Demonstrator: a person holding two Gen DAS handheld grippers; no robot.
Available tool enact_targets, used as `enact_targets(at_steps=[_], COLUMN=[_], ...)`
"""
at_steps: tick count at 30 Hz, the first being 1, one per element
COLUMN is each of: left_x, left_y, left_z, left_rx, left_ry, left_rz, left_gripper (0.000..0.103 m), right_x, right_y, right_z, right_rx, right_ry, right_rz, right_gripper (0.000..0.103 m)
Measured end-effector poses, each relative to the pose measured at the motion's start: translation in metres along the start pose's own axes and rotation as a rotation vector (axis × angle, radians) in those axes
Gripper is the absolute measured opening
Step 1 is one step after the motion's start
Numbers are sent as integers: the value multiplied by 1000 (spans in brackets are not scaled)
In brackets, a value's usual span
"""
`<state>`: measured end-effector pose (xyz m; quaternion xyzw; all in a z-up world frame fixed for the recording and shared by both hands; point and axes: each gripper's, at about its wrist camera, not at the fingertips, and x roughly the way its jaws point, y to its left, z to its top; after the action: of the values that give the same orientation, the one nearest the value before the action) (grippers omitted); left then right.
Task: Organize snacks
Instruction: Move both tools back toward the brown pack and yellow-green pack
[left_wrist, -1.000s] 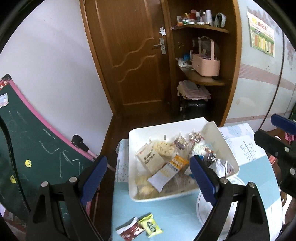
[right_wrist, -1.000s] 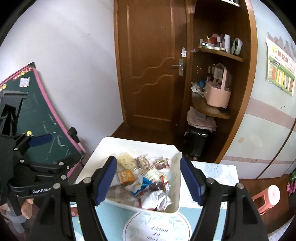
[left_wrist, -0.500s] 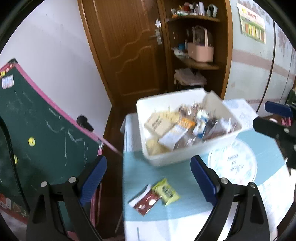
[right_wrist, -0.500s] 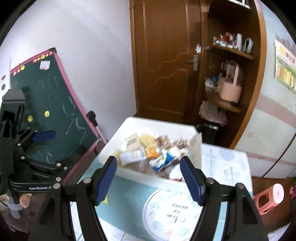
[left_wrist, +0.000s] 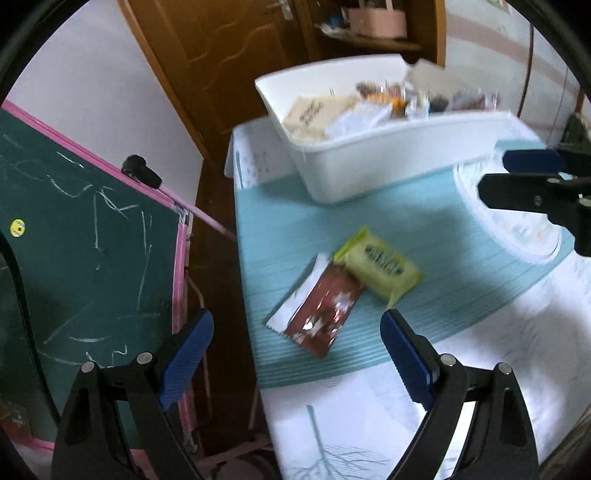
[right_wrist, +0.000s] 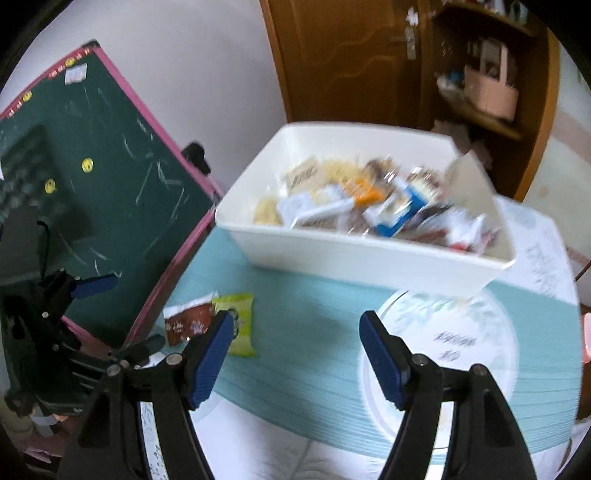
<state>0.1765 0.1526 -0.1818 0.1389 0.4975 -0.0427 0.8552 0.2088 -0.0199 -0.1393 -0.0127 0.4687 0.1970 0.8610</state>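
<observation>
A white bin full of snack packets stands on the teal table mat; it also shows in the right wrist view. Two loose packets lie on the mat in front of it: a brown-and-white one and a yellow-green one, touching each other. They also show in the right wrist view, brown and green. My left gripper is open and empty, just short of the brown packet. My right gripper is open and empty above the mat, right of the packets.
A green chalkboard with a pink frame leans close to the table's left edge. A round white printed patch lies on the mat right of centre. A wooden door and shelves stand behind the table.
Both grippers have pulled back and tilted down from the bin. The two loose packets now lie between the left gripper's fingers. Both grippers stay open.
</observation>
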Motion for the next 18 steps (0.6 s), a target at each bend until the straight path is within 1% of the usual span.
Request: enact_targets(at_steps=[3,10,15,18], left_x=[16,41,48,50], left_y=[5,11,11,11], left_z=[-5,-8,-5,-3], left_rx=[-7,-3,3,-1], left_ry=[26,74,77,77], left_rz=[-23,-79,-91,-99], left_gripper=[91,91,91,91], right_x=[27,73,97,103], right_y=[14,35,40,40], right_z=[-4,-6,-8,-10], right_rx=[-12,-32,-49,-62], right_ry=[44,114,153,161], right_rz=[8,33,25,30], right_gripper=[71,71,71,67])
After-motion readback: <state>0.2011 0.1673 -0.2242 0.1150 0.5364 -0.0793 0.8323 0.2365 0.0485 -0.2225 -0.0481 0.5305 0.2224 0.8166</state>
